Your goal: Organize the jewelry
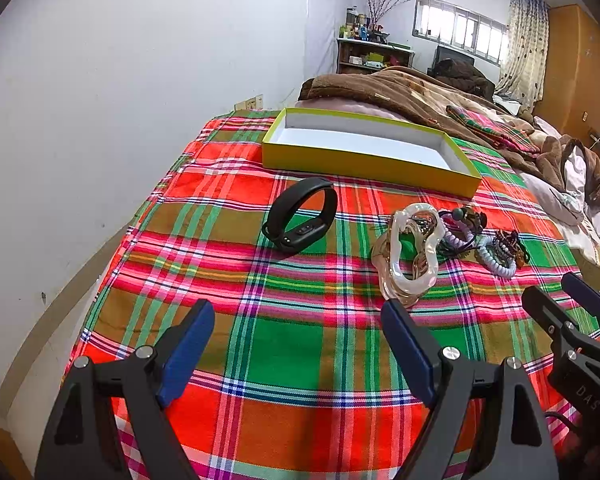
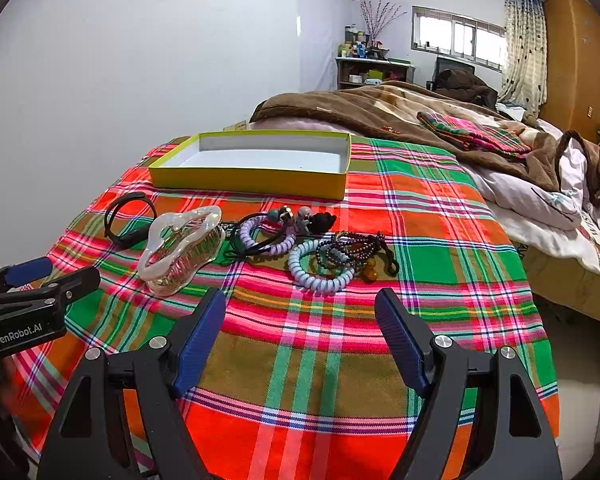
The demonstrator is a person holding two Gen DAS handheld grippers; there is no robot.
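On the red-and-green plaid cloth [image 2: 320, 364], left to right: black rubber wristband [image 2: 129, 218], standing on edge; pearly translucent plastic hair claw [image 2: 180, 248]; lilac coiled hair ties [image 2: 320, 268] tangled with dark beaded bracelets [image 2: 352, 248]. Shallow yellow cardboard box [image 2: 252, 182] lies beyond them, white interior bare. Left gripper [image 1: 298, 344] jaws wide, holding nothing; right gripper [image 2: 300, 336] jaws wide, holding nothing.

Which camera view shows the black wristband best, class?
The left wrist view: the black wristband stands near centre, large, with its strap loop and underside plain. In the right wrist view the wristband is small, at the left, partly behind the pearly hair claw.
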